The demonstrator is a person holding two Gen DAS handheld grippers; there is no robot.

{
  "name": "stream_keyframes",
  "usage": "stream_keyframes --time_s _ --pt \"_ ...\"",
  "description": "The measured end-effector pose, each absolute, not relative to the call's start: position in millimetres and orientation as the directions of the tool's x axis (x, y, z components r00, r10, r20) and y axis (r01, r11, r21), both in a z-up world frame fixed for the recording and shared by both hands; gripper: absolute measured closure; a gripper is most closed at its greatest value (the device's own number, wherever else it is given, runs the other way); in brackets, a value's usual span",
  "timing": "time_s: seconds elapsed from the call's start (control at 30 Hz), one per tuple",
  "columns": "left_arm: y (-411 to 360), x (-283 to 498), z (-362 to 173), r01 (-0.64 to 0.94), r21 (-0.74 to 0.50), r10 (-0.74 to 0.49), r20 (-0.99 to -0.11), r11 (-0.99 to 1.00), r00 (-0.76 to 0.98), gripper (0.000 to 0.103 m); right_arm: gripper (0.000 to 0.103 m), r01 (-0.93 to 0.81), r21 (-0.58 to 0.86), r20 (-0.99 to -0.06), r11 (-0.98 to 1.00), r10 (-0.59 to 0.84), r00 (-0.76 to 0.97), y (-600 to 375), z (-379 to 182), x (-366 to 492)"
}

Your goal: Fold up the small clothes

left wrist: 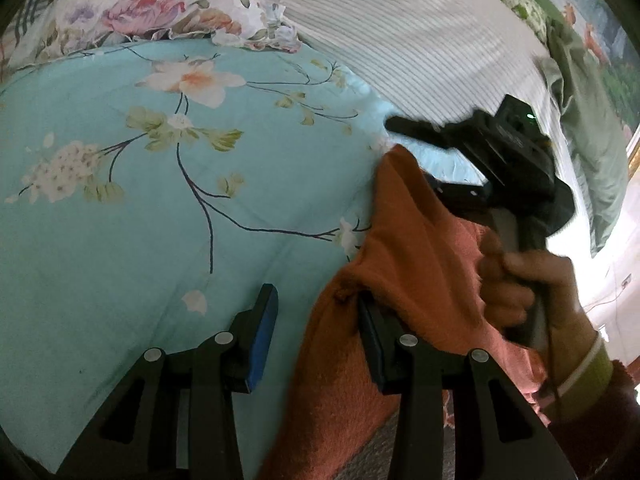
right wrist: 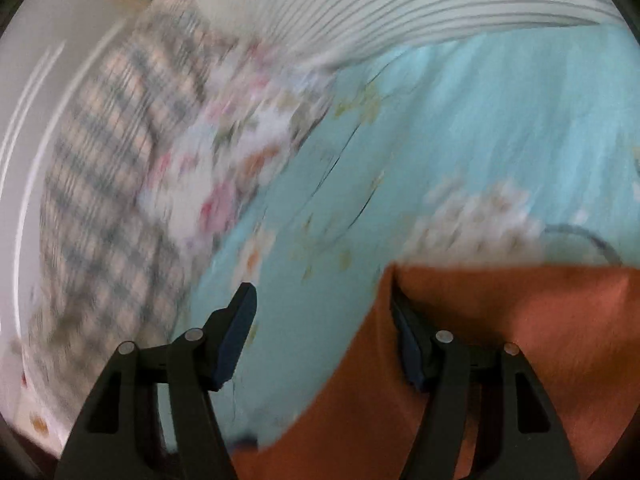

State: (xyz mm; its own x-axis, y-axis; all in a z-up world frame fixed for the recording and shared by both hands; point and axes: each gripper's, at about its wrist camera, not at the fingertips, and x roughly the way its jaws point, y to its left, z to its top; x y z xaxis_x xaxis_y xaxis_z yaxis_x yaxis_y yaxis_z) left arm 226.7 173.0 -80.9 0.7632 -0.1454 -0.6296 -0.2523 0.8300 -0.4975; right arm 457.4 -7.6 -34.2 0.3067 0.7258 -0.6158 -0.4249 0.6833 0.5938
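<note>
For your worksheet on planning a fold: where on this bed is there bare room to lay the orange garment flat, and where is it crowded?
The open stretch is the turquoise floral bedsheet, bordered by the floral ruffled pillow above, the white striped pillow to the right and the fuzzy orange garment at lower right. Crowded: the right side, where the garment, the right gripper and the right hand sit.
</note>
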Motion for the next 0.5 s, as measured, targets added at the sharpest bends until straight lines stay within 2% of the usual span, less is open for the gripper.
stream_keyframes --time_s 0.17,0.3,0.5 --pt "176.6 223.2 -81.1 -0.259 -0.518 -0.157 -0.628 0.815 0.762 0.063 0.037 -0.426 0.487 -0.629 0.762 0.645 0.434 -21.4 -3.7 431.2" --pt "175.1 214.6 -70.6 -0.284 -0.463 -0.117 -0.665 0.84 0.738 0.067 0.037 -0.419 0.416 -0.635 0.807 0.588 0.502 -56.7 21.1 391.7" --pt "156.7 219.0 -45.2 -0.205 -0.364 -0.105 -0.673 0.909 0.732 0.067 0.037 -0.306 0.425 -0.63 0.852 0.521 0.576 -131.6 26.8 313.7"
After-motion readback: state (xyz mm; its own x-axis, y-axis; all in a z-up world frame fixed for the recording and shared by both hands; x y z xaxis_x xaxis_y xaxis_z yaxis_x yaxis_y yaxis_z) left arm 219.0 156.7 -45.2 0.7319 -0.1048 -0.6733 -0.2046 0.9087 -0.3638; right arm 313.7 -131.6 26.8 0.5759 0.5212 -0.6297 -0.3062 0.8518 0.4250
